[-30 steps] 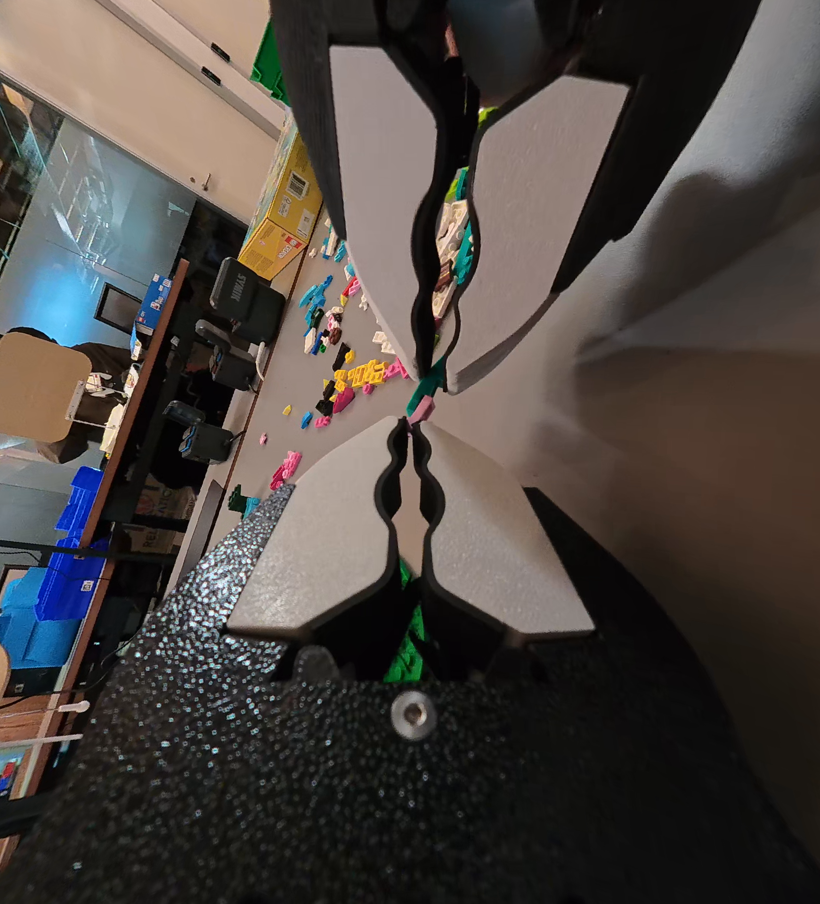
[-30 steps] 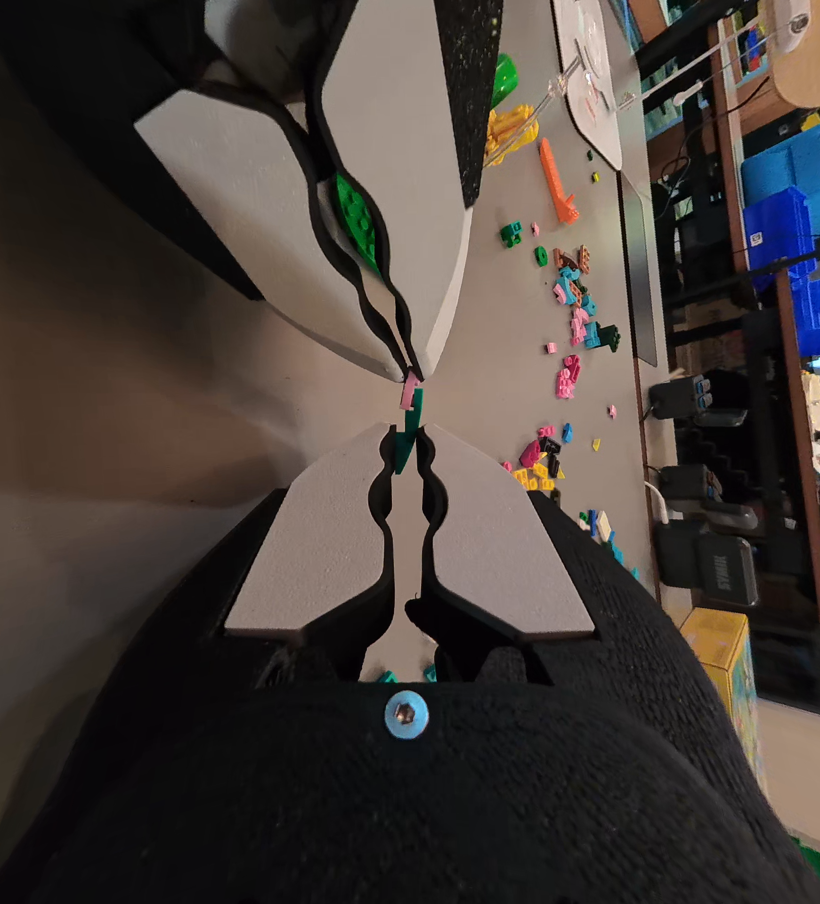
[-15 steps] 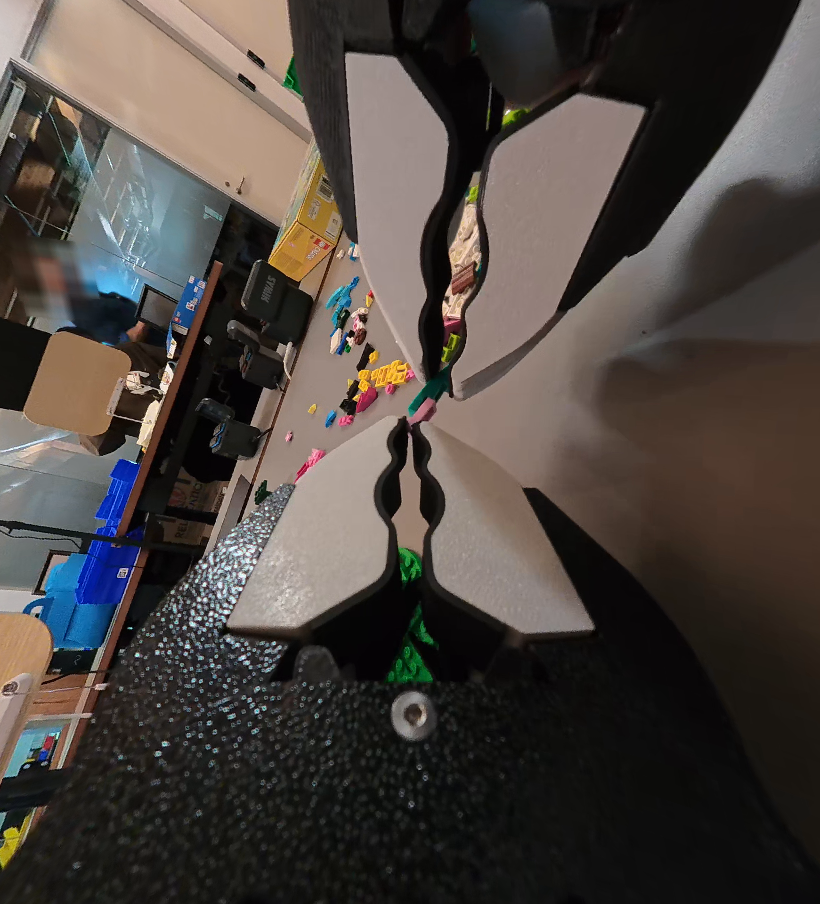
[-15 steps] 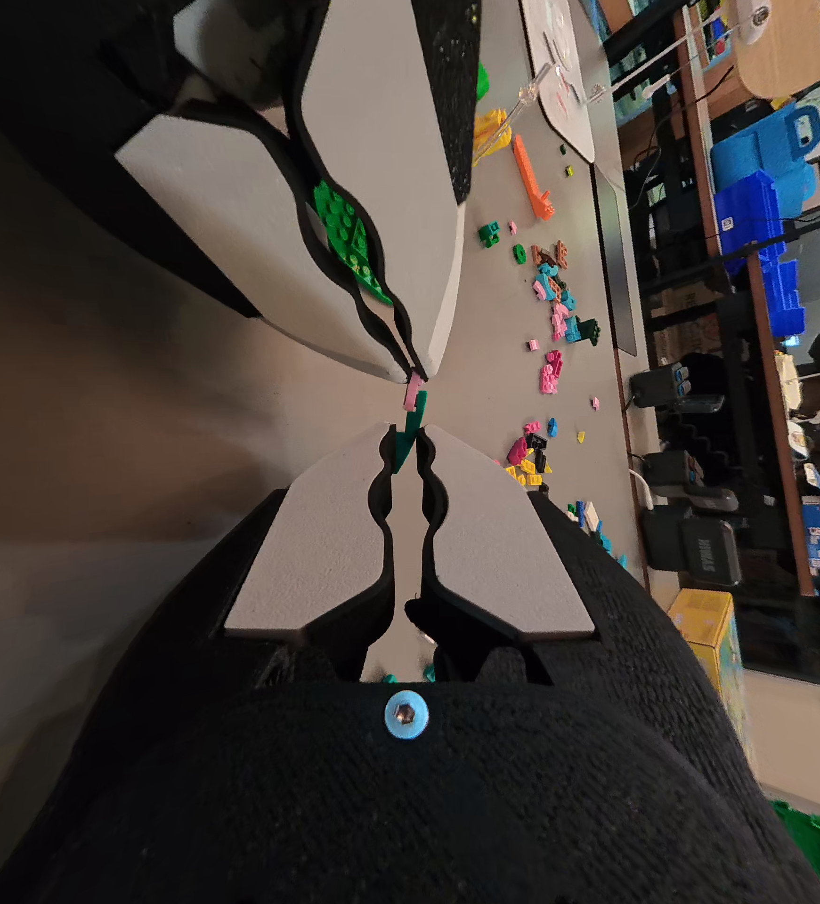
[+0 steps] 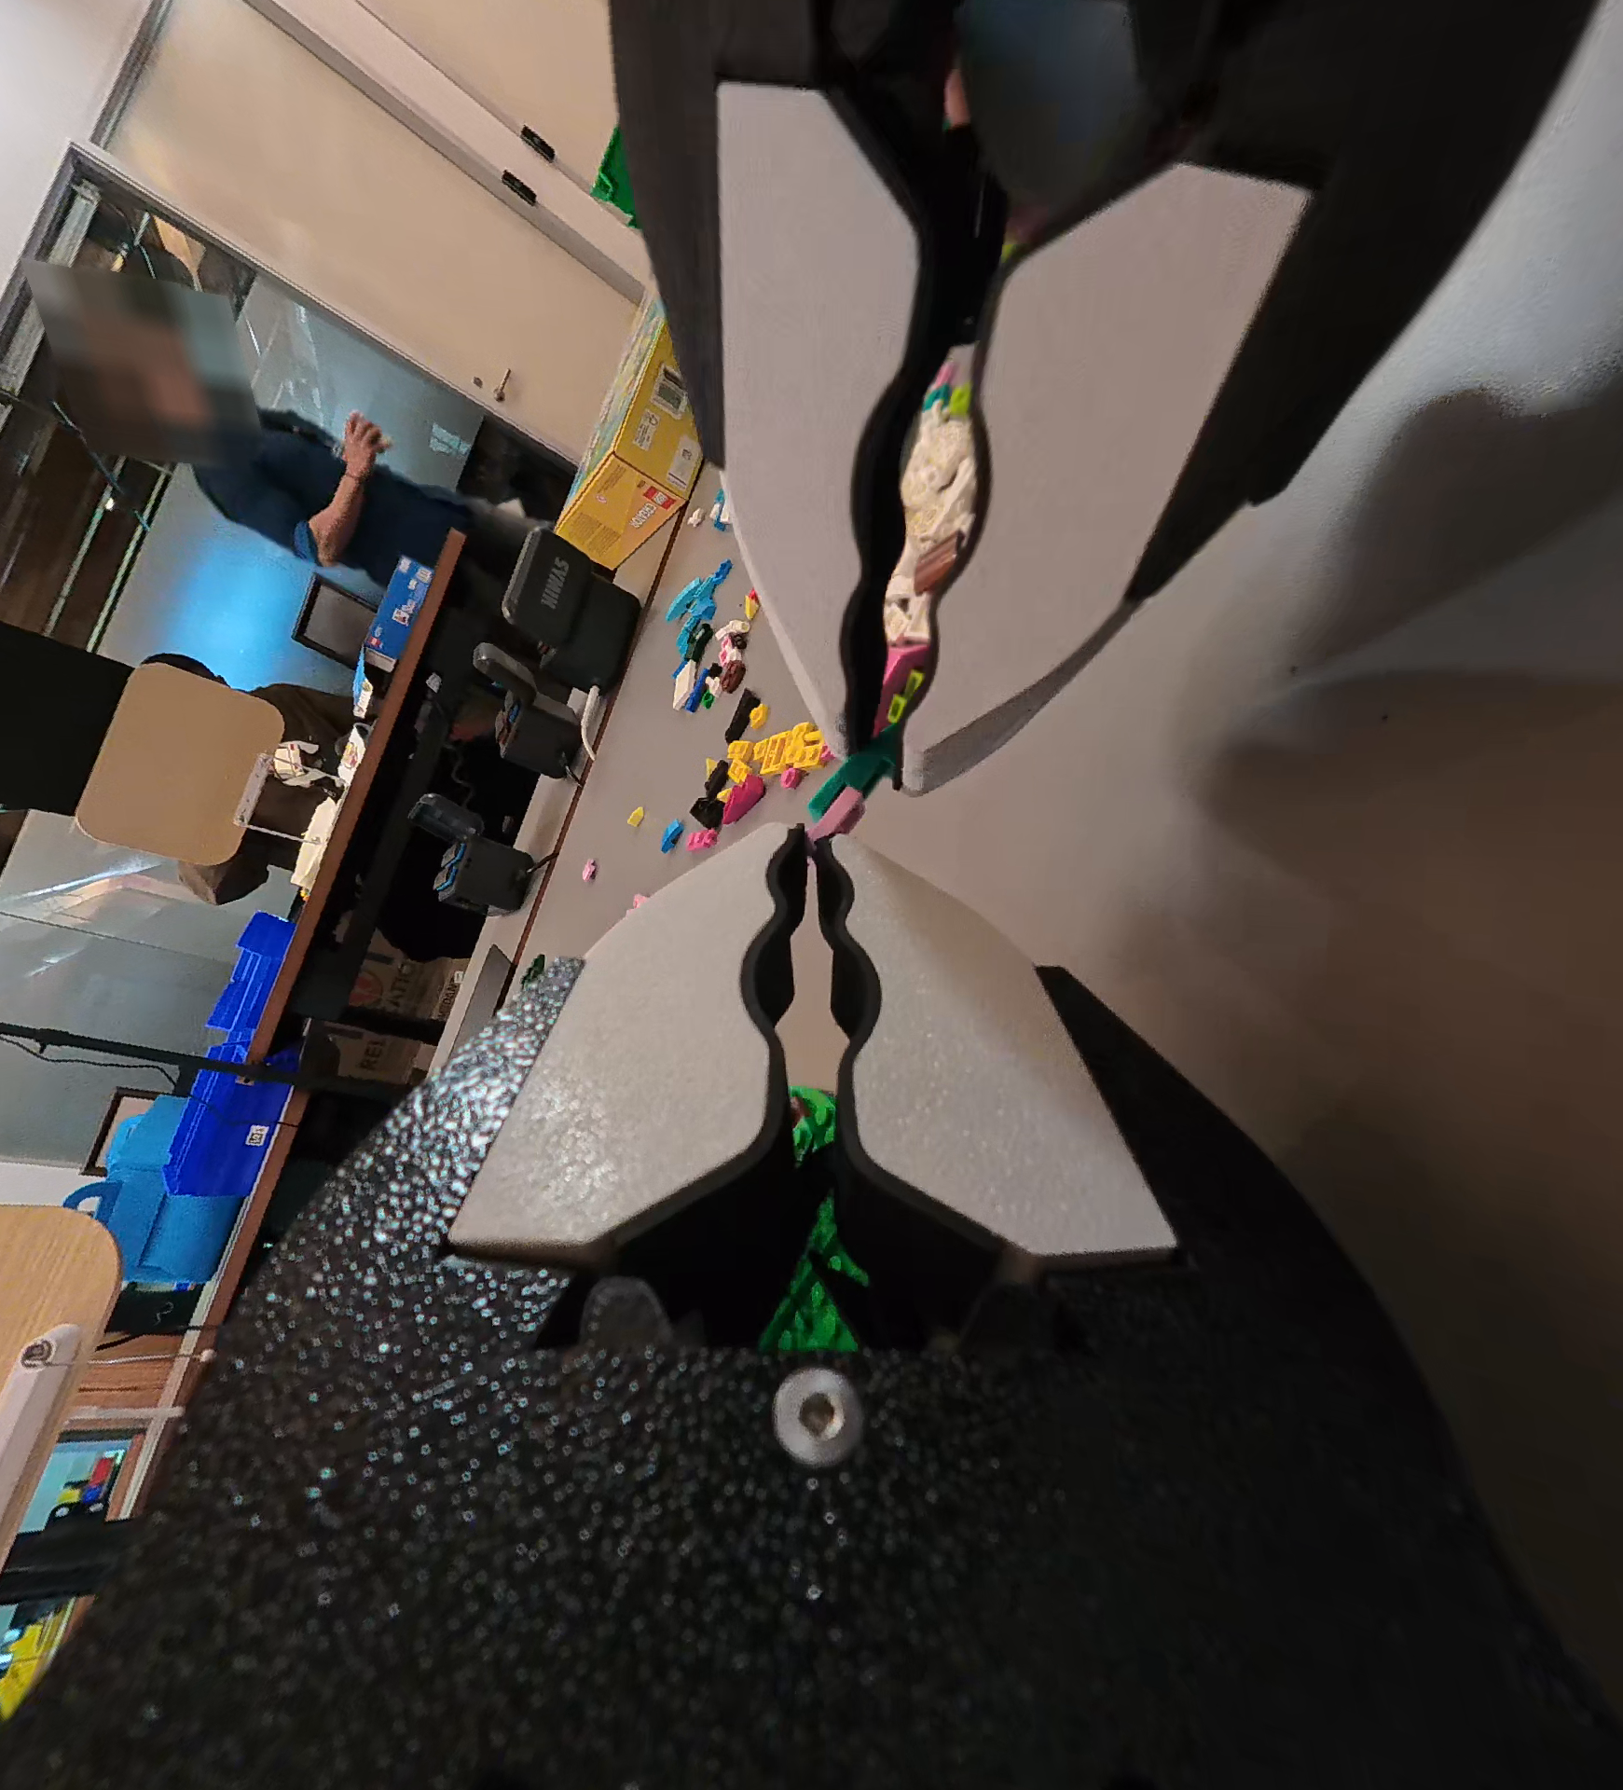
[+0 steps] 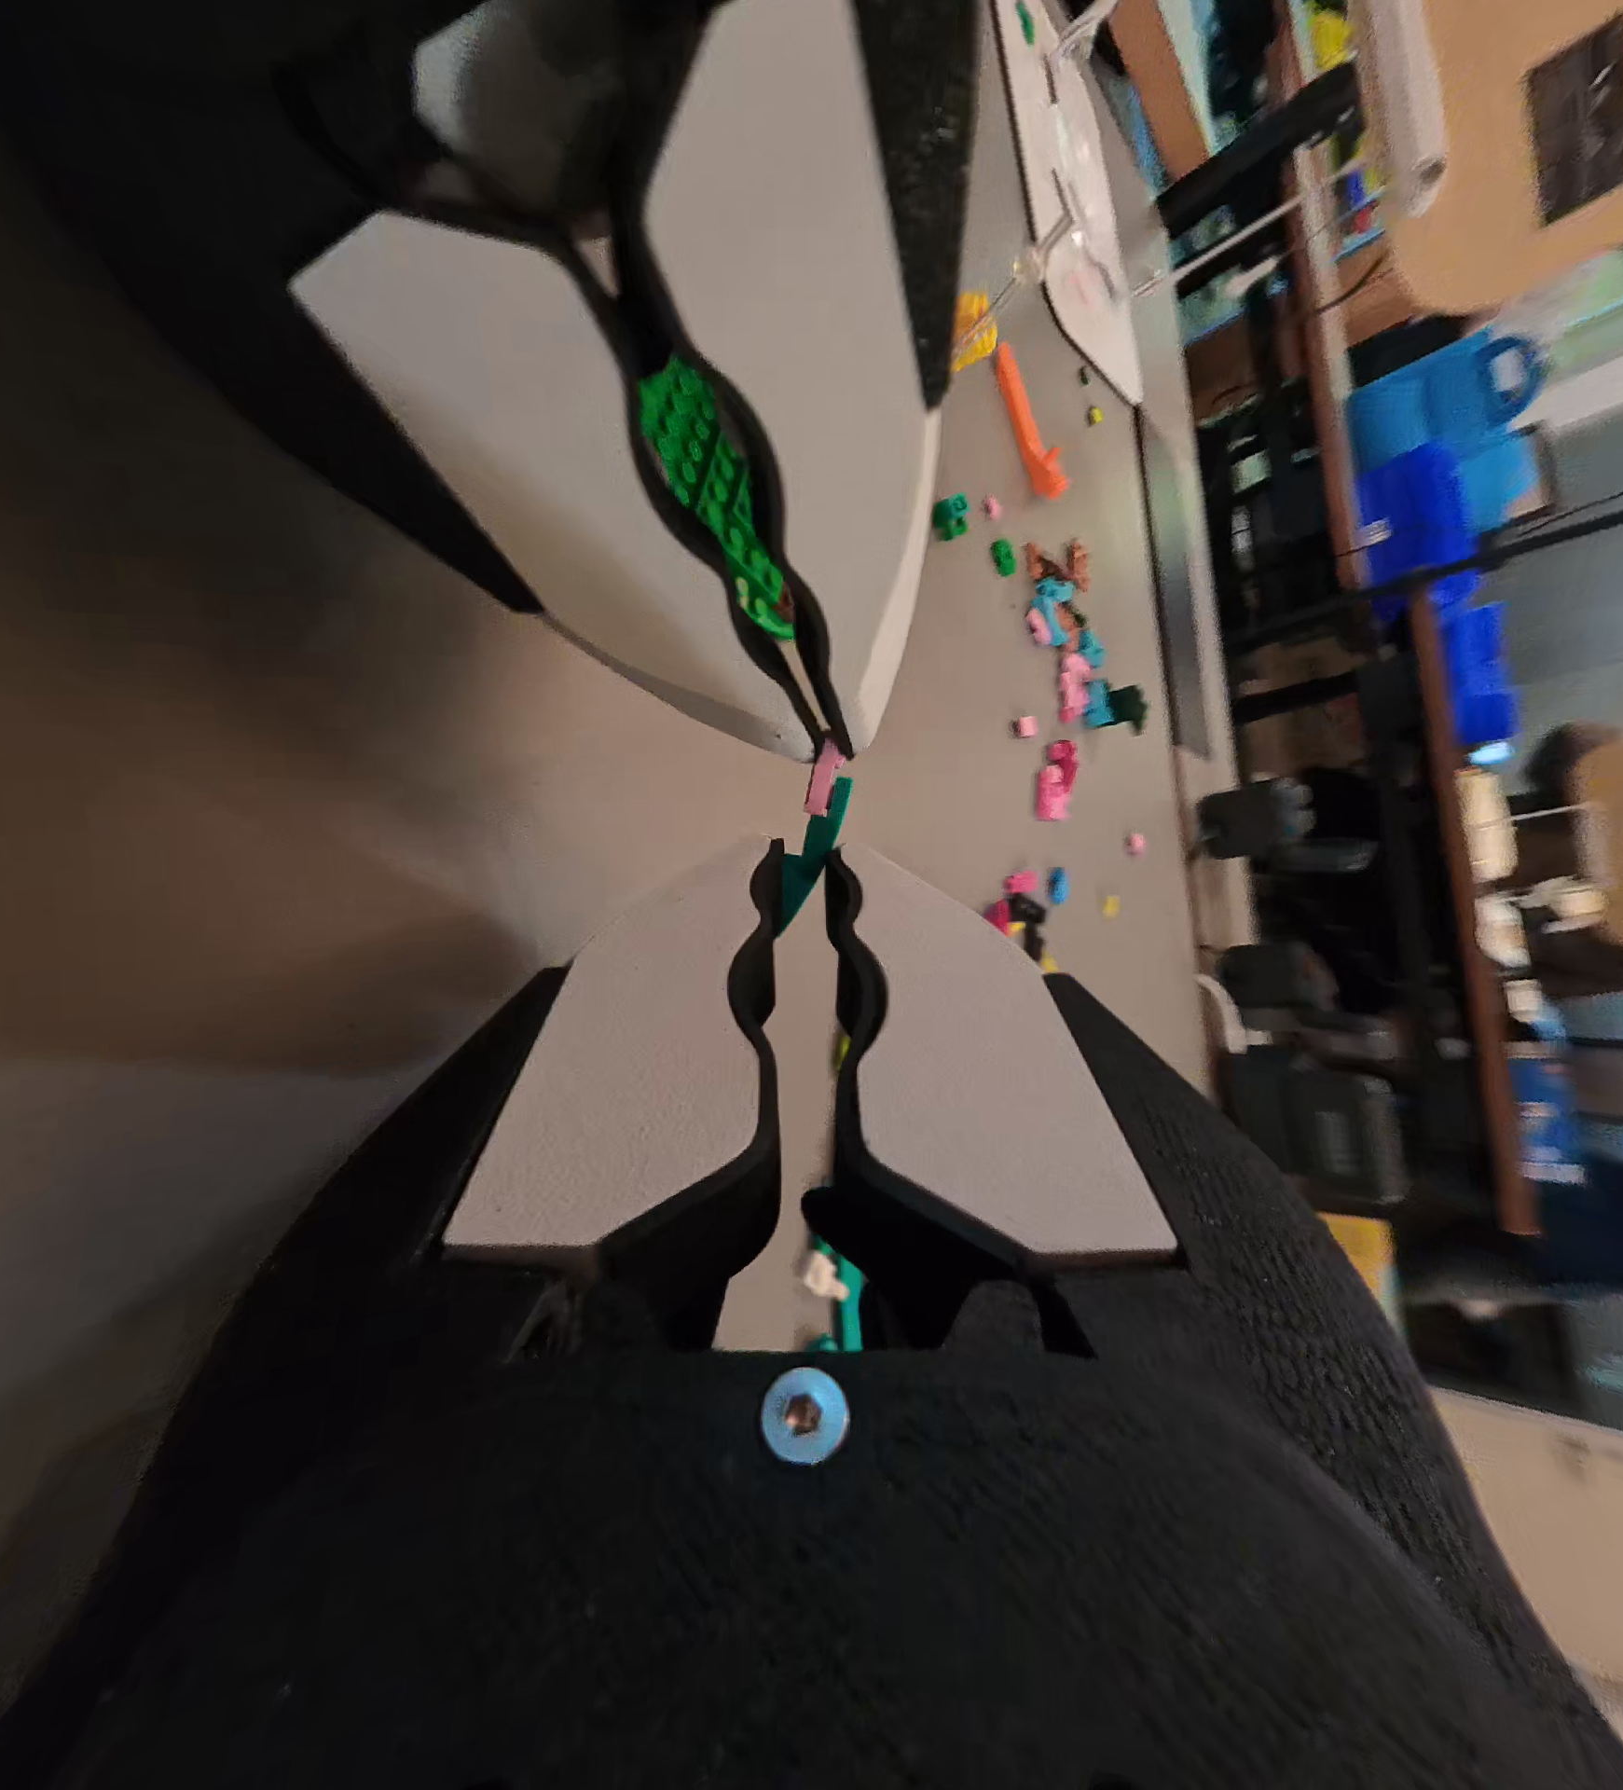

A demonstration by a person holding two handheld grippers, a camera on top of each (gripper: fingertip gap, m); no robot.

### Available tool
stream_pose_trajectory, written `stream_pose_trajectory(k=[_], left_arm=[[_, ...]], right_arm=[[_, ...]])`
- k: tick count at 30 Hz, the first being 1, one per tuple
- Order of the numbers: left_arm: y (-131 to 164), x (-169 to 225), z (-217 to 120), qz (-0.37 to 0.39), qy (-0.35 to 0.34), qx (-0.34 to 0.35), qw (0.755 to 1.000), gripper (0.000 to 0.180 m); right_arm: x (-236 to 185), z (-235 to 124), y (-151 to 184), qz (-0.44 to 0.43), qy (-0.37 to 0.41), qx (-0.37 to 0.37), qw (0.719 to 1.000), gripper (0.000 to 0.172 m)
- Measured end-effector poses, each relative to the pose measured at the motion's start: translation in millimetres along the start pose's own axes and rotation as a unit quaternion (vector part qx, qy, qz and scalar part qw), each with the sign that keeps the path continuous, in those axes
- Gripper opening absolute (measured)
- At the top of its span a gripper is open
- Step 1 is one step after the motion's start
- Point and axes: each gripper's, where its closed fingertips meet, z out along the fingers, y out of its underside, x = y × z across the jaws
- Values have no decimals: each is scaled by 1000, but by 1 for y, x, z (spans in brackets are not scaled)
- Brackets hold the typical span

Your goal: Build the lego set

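Left wrist view: the left gripper (image 5: pixel 815 845) is clamped on a small pink brick (image 5: pixel 841 812) at its fingertips. A dark green piece (image 5: pixel 860 772) is joined to the pink brick and is gripped by the right gripper (image 5: pixel 875 751) just above. Loose bricks (image 5: pixel 768 751) are scattered on the grey table (image 5: pixel 1030 852) left of the pink brick; a yellow box (image 5: pixel 638 475) lies beyond them.

Right wrist view: the right gripper (image 6: pixel 802 857) is clamped on the dark green piece (image 6: pixel 812 857). The pink brick (image 6: pixel 823 781) is pinched by the left gripper (image 6: pixel 831 754) above it. An orange tool (image 6: pixel 1028 423) lies up and to the right of the pink brick.
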Motion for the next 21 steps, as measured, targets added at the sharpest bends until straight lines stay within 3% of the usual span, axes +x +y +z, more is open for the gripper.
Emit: stream_pose_trajectory(k=[5,11,21], left_arm=[[1,0,0,-6,1,-1,1000,2],[-1,1,0,-5,6,4,1000,2],[-2,3,0,-2,9,8,1000,2]], right_arm=[[1,1,0,-72,43,-18,996,6],[0,-1,1,17,-16,11,1000,5],[4,-3,0,13,-3,14,1000,5]])
